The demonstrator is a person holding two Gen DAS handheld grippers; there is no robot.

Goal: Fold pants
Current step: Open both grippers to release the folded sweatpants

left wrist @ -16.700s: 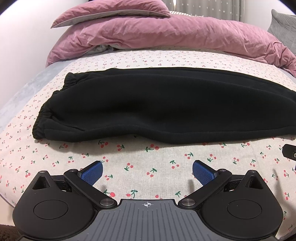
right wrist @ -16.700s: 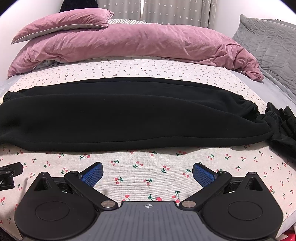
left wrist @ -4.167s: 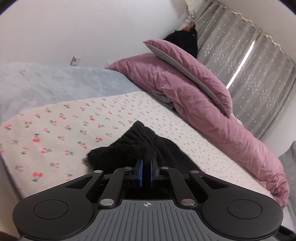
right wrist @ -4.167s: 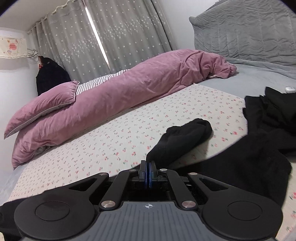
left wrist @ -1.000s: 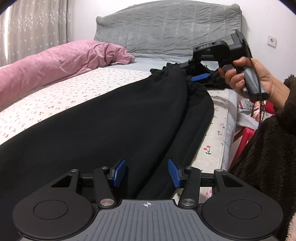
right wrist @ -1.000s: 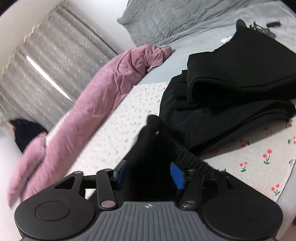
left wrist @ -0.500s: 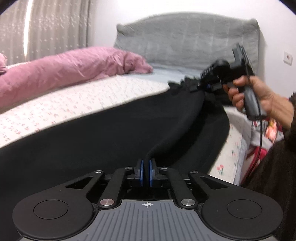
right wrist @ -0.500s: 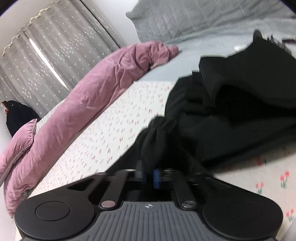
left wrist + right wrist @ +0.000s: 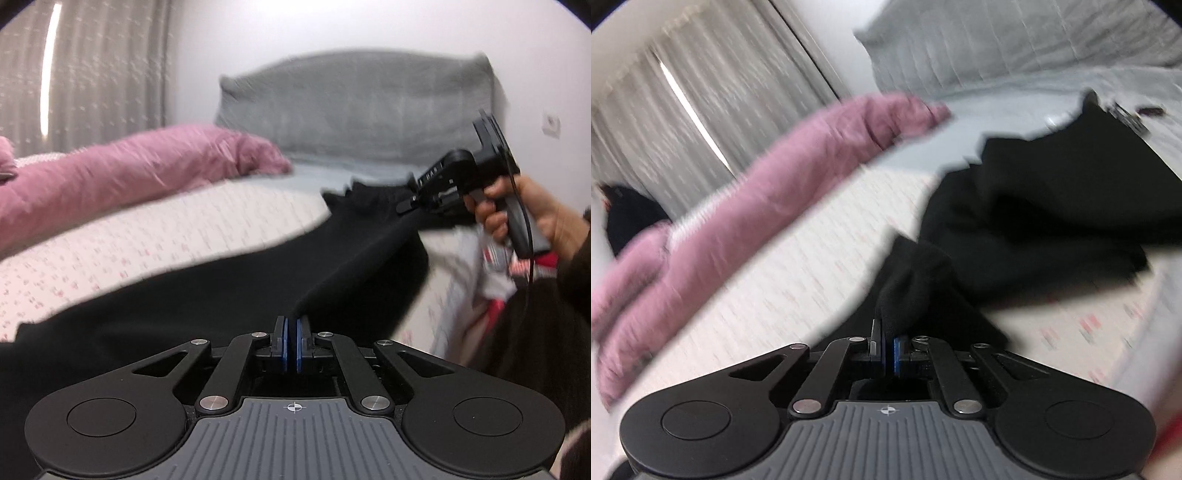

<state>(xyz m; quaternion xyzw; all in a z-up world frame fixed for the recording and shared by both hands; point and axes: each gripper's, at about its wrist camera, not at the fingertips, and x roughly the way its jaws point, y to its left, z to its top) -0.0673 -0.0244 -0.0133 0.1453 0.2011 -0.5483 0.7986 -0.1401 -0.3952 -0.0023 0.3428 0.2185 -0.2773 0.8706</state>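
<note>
Two hand-held grippers, one pair of pants, one pile of other dark clothes, one pink duvet, one bed.

Left hand-held gripper (image 9: 290, 338): blue pads pressed together, pinching a fold of the black pants (image 9: 229, 295). From the pinch a taut ridge of cloth runs up and to the right toward the right hand-held gripper (image 9: 410, 203), which shows in the left wrist view held in the person's right hand (image 9: 517, 218).

Right hand-held gripper (image 9: 887, 349) in its own view: pads closed on a bunched black end of the pants (image 9: 912, 284), the cloth standing up in a lump just above the pads.

Pants: plain black, thick matte fabric, no print visible. They lie spread across the near side of the bed (image 9: 184, 229), over the white sheet with small red marks, and the edge held between the two hand-held grippers is lifted off the sheet. The near edge hangs over the side of the bed at the right of the left wrist view.

Pile of dark clothes (image 9: 1052, 206): black, rumpled, lying on the bed just beyond the pinched end; whether it touches the pants cannot be told, both are black and the view is blurred.

Pink duvet (image 9: 746, 199): long roll along the far side of the bed, well apart from the pants. Grey headboard (image 9: 362, 107) behind it. Grey curtains (image 9: 85, 74) at left. Both views are motion-blurred.
</note>
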